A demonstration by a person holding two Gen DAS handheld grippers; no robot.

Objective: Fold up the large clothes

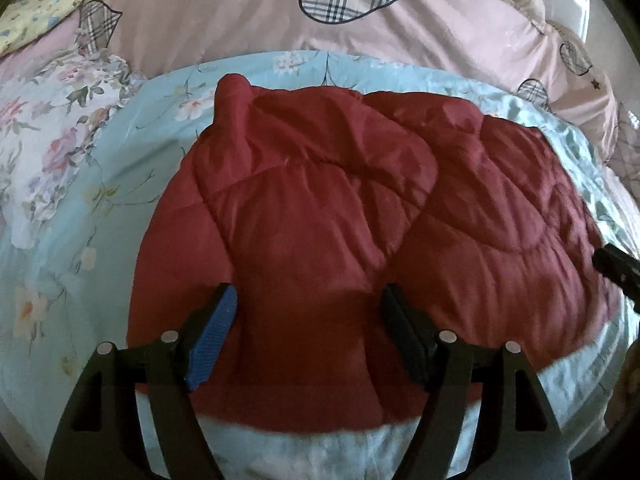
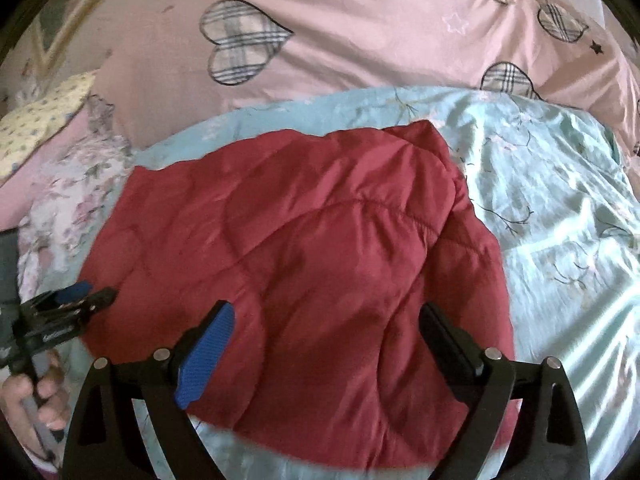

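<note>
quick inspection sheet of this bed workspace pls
surface: light blue floral sheet on a bed, creased.
job's things: red quilted jacket lying folded over on the sheet, puffy, not gripped.
clutter: floral pillow left of the jacket; yellow dotted cloth at far left.
grippers: left hand-held gripper open above the jacket's near edge; right hand-held gripper open, nothing between the pads.
cables: nothing seen.
surroundings: pink quilt with plaid hearts behind; a hand holds the left handle.

Dark red quilted jacket on pale blue (floral) bedspread, pink duvet.
</note>
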